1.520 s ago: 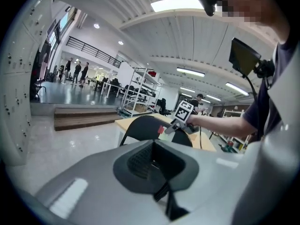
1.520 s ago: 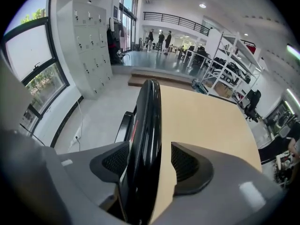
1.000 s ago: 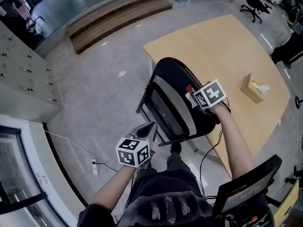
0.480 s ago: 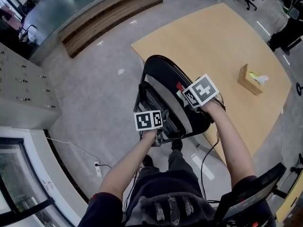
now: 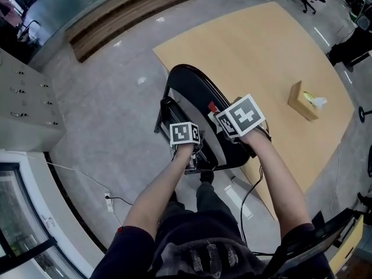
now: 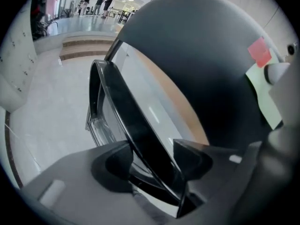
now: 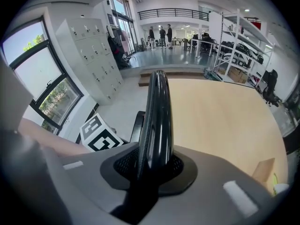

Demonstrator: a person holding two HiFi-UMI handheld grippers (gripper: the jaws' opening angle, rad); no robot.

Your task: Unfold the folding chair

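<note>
The black folding chair (image 5: pixel 195 92) stands folded beside a wooden table. My right gripper (image 7: pixel 154 165) is shut on the top edge of the chair's backrest (image 7: pixel 157 107), which rises straight out from between its jaws. In the head view its marker cube (image 5: pixel 239 116) sits over that edge. My left gripper (image 6: pixel 153 159) is at the chair's near side, its jaws opening. The glossy rim of the folded seat (image 6: pixel 126 111) runs between its pads (image 6: pixel 190 157) with gaps on both sides. The back of the backrest (image 6: pixel 201 64) fills the upper right of the left gripper view.
The light wooden table (image 5: pixel 261 51) lies right behind the chair, with a tissue box (image 5: pixel 303 100) on it. Grey lockers (image 5: pixel 23 97) stand at the left and wooden steps (image 5: pixel 128 7) at the back. A cable (image 5: pixel 75 176) runs across the grey floor.
My left gripper swung from beside the person's leg over to the chair's seat, and its jaws went from shut to wide apart around the seat rim. The right gripper kept its hold.
</note>
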